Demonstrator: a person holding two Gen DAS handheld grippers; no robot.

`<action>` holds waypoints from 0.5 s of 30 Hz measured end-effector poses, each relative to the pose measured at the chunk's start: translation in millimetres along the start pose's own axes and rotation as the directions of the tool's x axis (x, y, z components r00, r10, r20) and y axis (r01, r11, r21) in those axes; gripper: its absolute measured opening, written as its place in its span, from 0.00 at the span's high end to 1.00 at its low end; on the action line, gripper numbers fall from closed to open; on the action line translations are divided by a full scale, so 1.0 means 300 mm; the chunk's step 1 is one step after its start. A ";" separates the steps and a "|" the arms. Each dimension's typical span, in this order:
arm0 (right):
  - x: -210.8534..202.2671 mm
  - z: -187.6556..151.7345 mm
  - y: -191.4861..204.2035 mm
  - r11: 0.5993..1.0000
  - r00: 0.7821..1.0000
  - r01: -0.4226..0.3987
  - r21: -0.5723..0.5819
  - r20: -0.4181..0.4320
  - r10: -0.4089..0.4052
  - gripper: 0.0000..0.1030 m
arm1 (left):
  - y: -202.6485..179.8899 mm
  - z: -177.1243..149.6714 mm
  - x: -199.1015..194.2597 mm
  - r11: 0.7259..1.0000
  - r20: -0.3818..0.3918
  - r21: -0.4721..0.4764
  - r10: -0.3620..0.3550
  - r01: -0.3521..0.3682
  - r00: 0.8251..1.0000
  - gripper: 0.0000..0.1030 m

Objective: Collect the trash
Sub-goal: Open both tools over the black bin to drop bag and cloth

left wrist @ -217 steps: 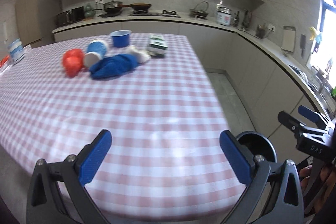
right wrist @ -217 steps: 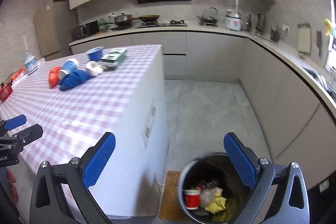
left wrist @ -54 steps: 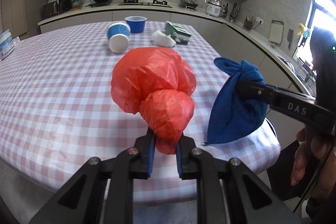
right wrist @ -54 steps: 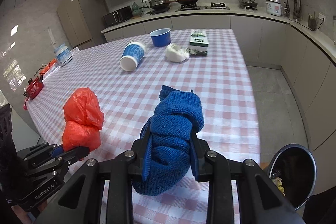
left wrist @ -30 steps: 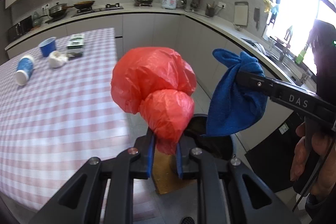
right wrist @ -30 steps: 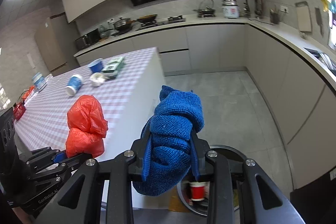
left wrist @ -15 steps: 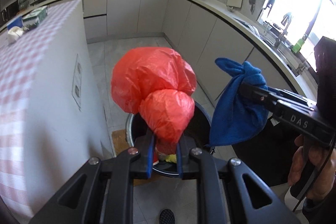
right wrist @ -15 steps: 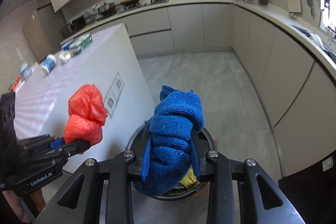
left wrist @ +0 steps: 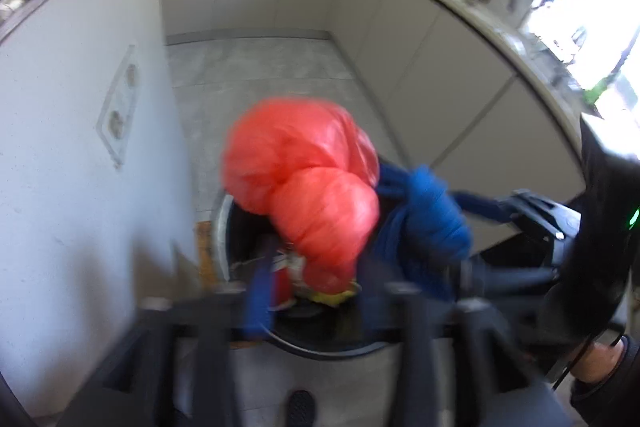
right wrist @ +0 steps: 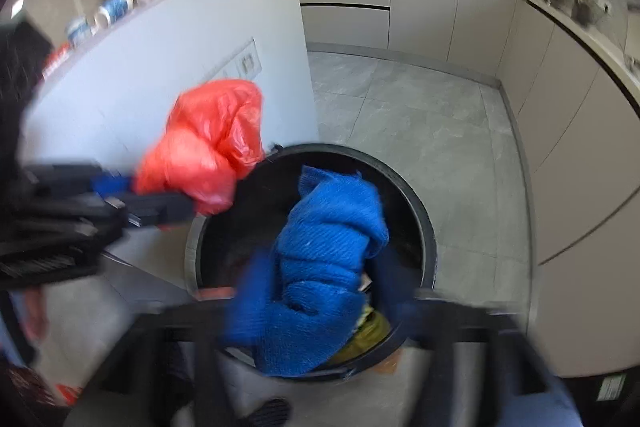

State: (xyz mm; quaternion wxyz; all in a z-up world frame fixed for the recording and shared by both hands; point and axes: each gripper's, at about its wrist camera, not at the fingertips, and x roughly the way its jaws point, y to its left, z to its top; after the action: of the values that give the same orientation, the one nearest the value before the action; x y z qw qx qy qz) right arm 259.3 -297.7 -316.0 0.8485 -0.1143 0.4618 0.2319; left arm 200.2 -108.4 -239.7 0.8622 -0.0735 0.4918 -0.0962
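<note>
The black round bin stands on the floor beside the island, right below both grippers. My left gripper is blurred and its jaws are opening. The red plastic bag hangs loose between them over the bin's mouth, and the pads stand off it. My right gripper is blurred too, and its jaws are opening wide. The blue cloth sits loose between them, sinking into the bin. In the left wrist view the blue cloth lies just right of the bag. The red bag shows left of the bin.
The island's white side wall, with a socket plate, stands close on the left of the bin. Beige cabinets run along the right and back. Grey tile floor lies between. A yellow scrap lies in the bin.
Both grippers have dropped closer to the bin. Their jaws, shut on the bag and the cloth before, have spread apart. The bag and the cloth now sit loose over the bin's mouth.
</note>
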 end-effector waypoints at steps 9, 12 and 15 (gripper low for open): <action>0.032 0.007 -0.121 0.986 0.993 0.109 0.126 0.032 -0.114 0.00 | 0.011 0.002 -0.043 0.996 0.064 -0.011 0.087 -0.087 0.994 0.11; 0.016 0.043 -0.114 0.986 0.992 0.115 0.122 0.043 -0.121 0.00 | 0.002 0.012 -0.041 0.996 0.066 -0.001 0.091 -0.091 0.994 0.11; -0.014 0.075 -0.091 0.986 0.991 0.119 0.115 0.055 -0.126 0.00 | 0.003 0.016 -0.054 0.996 0.076 0.007 0.089 -0.089 0.993 0.11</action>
State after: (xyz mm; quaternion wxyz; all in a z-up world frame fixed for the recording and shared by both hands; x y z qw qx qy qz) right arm 287.4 -313.5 -300.7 0.8801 -0.0876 0.4396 0.1567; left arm 196.5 -103.6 -224.0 0.8839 -0.0507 0.4613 -0.0573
